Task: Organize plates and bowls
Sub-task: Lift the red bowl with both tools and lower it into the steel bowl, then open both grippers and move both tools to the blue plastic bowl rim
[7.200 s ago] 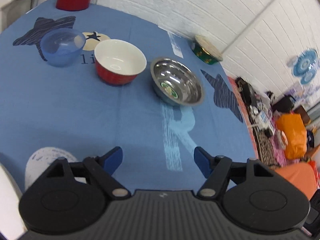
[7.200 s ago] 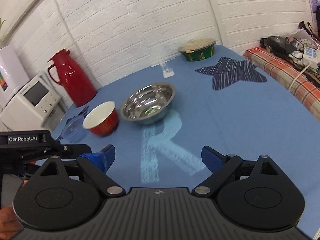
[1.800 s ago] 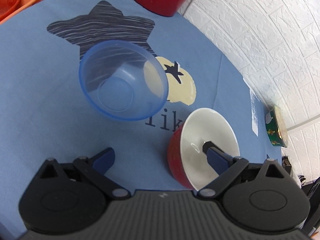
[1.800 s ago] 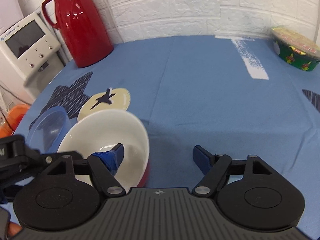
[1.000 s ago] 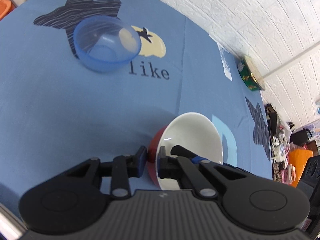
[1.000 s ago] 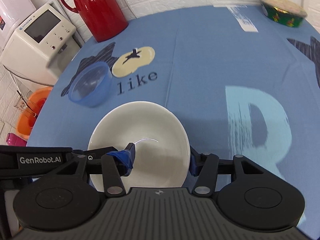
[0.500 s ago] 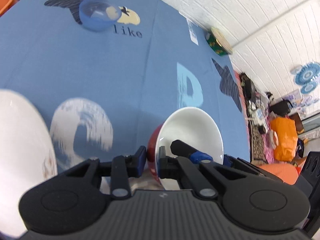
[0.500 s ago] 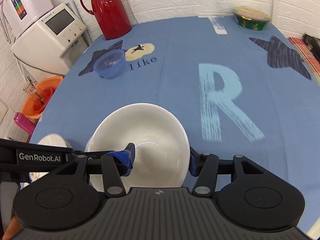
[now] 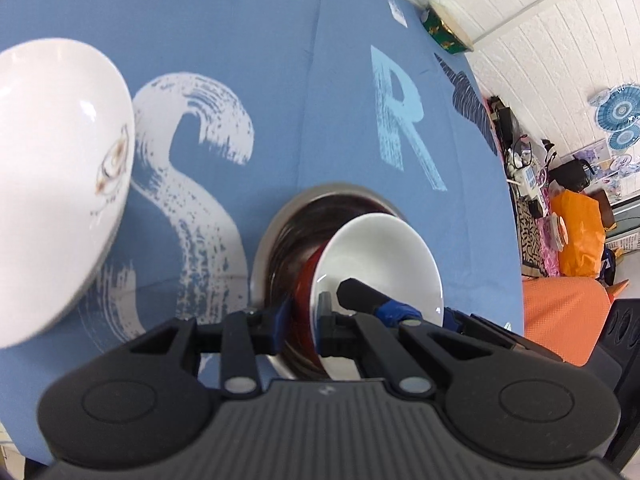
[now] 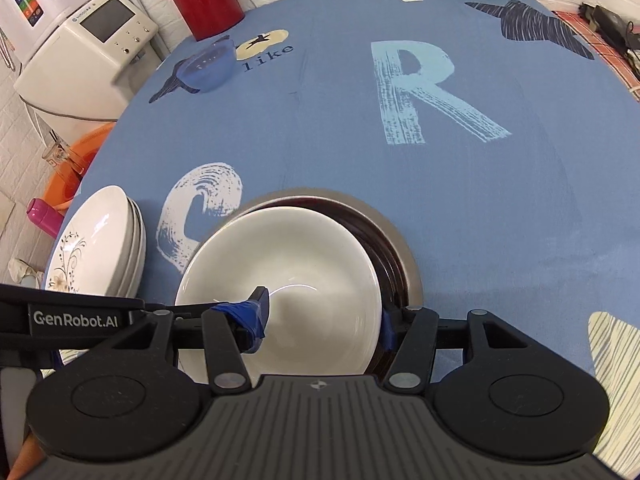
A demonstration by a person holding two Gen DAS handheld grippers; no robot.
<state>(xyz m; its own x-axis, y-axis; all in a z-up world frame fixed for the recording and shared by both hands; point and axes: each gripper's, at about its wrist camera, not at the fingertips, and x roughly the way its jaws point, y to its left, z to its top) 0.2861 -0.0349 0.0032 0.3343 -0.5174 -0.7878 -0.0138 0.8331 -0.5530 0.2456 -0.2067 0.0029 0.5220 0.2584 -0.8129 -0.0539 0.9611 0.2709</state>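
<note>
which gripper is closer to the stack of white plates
Left. The left gripper, clamped on the red bowl's near-side rim, sits beside the white plates; the right gripper grips the bowl's far side.

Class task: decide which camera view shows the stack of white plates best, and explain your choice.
The right wrist view: the stack of white plates appears whole, with layered rims and a floral print visible at the table's left edge. The left wrist view shows the stack large, cropped at the frame edge, with only the top plate clear.

bright, even indoor light; soft shadows on the blue tablecloth (image 10: 320,128). glare streaks the white bowl (image 10: 296,276). strong fisheye bending at edges; near plates (image 9: 48,168) look blurred.
</note>
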